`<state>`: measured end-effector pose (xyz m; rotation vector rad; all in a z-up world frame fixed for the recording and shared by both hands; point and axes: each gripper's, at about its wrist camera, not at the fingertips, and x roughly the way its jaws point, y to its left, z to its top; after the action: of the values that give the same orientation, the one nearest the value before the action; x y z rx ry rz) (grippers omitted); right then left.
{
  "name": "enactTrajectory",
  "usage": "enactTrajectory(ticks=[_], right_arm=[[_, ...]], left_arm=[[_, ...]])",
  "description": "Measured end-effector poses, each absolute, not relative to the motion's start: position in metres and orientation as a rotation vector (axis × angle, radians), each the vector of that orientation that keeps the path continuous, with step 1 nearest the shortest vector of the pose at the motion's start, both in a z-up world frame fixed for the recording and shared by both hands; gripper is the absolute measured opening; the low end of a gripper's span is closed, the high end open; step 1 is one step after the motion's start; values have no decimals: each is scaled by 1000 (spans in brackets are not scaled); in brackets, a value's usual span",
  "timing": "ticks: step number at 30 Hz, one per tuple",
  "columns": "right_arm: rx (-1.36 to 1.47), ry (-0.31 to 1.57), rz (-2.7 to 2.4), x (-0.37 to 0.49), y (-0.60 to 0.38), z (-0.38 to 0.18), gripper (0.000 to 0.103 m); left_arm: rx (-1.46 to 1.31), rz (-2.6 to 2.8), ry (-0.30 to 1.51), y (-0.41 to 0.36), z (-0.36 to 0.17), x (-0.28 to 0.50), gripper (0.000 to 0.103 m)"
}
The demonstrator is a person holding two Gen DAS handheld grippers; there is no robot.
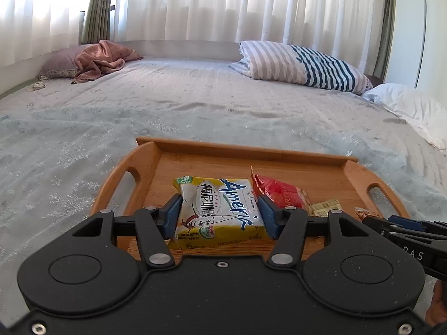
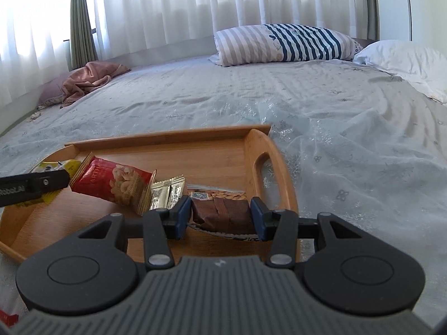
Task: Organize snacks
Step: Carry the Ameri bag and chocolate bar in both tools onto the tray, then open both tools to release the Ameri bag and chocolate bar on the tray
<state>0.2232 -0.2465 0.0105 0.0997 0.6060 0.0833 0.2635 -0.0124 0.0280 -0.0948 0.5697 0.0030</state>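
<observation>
Left gripper (image 1: 220, 215): its blue fingers (image 1: 171, 215) pinch a yellow-and-white snack packet (image 1: 219, 212) from both sides, held over the near part of the tray — whether the packet's lower edge touches the tray floor cannot be told.

Right gripper (image 2: 220, 215): its fingers (image 2: 183, 213) are clamped on a brown snack packet (image 2: 222, 212) with a clear window showing nuts, over the tray's right end, just inside the handle cut-out.

Wooden tray (image 1: 240, 150): lies on the bed, low rim all round, an oval handle slot at each end.

Red snack bag (image 2: 111, 182): lies tilted on the tray floor between the two held packets, one crimped end raised.

Small pale sachets (image 2: 167, 192): two of them, just beside the red bag and touching it, left of the brown packet.

Bed (image 1: 195, 106): covered in a pale blue-grey patterned sheet — rumpled around the tray.

Striped pillow (image 2: 282, 43): at the far side of the bed, beside a white pillow (image 2: 405, 61).

Pink cloth (image 1: 100, 60): bunched on the far left corner, against a mauve pillow (image 1: 60, 65).

Curtains (image 1: 195, 5): white sheers along the far wall, with a green drape (image 1: 96, 8) at the left.
</observation>
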Motion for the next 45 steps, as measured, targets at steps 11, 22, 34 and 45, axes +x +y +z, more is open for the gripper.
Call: enactTrajectory(ticks=[11, 22, 34, 45], right_arm=[[90, 607, 80, 230, -239, 4, 50], [70, 600, 76, 229, -235, 1, 50], [72, 601, 77, 229, -235, 0, 51], [66, 604, 78, 228, -234, -1, 51]], left_arm=[[-81, 9, 594, -16, 13, 274, 56], [-71, 6, 617, -17, 9, 280, 56], [-65, 12, 640, -18, 3, 283, 57], [-44, 16, 657, -20, -1, 286, 58]])
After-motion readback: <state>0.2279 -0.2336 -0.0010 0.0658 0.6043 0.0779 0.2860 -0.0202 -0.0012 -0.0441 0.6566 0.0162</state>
